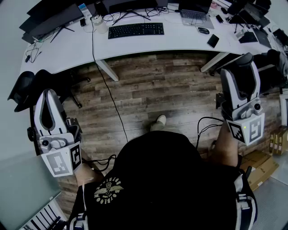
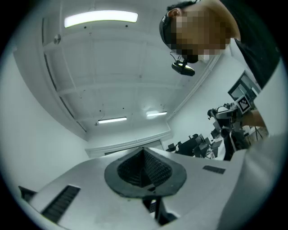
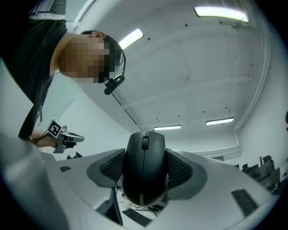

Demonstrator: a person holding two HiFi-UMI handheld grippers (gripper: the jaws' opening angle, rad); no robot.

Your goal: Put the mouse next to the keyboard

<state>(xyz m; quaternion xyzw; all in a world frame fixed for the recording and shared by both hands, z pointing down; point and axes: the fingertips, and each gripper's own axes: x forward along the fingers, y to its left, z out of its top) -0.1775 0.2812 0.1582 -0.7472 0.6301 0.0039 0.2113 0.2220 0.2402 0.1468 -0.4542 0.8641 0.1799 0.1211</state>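
A black mouse [image 3: 144,152] sits clamped between the ribbed pads [image 3: 182,170] of my right gripper [image 3: 145,173], which is shut on its two sides and tilted up toward the ceiling. In the head view the right gripper [image 1: 243,62] is raised over the floor, short of the desk, with the mouse [image 1: 245,58] as a dark shape at its tip. The black keyboard [image 1: 136,30] lies on the white desk [image 1: 180,42] ahead. My left gripper [image 2: 144,167] is shut with nothing in it, and it is held low at the left [image 1: 47,93].
On the desk are another mouse [image 1: 203,30], a phone [image 1: 213,41], a laptop [image 1: 194,13], a cup [image 1: 99,22] and monitors. A cable [image 1: 105,85] runs down across the wooden floor. A black chair [image 1: 31,87] stands to the left, and cardboard boxes [image 1: 258,164] lie at the right.
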